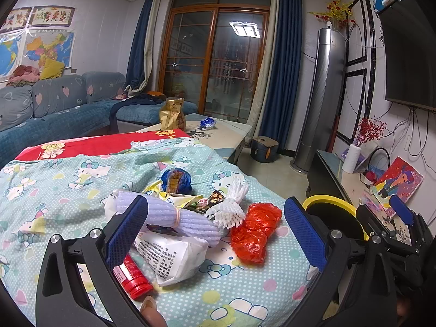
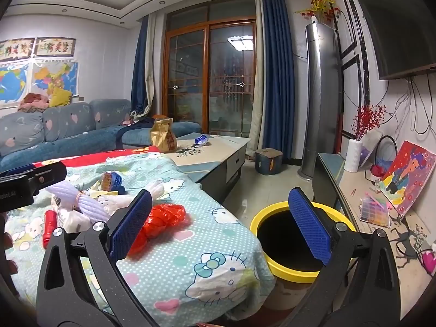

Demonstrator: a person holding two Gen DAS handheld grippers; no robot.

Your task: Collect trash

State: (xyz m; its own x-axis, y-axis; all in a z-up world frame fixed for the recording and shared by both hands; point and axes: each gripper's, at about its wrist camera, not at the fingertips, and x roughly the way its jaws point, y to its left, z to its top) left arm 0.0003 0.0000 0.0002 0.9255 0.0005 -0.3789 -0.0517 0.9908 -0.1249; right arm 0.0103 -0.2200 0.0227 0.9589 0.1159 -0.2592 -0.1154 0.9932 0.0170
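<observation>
We judge that we are at the start of a pick: our left gripper [image 1: 215,234] hangs with jaws spread wide and empty over the trash heap near the right edge of the cloth-covered table [image 1: 68,190]. Our right gripper [image 2: 220,226] is likewise wide open and empty, between the red plastic bag [image 2: 160,223] and the yellow-rimmed bin [image 2: 288,245] on the floor just beside that edge. Next we should close on one piece, perhaps the red plastic bag, and carry it to the bin. The bin's bottom is dark, and the wrappers under the foam roll [image 1: 174,215] are hard to make out.
</observation>
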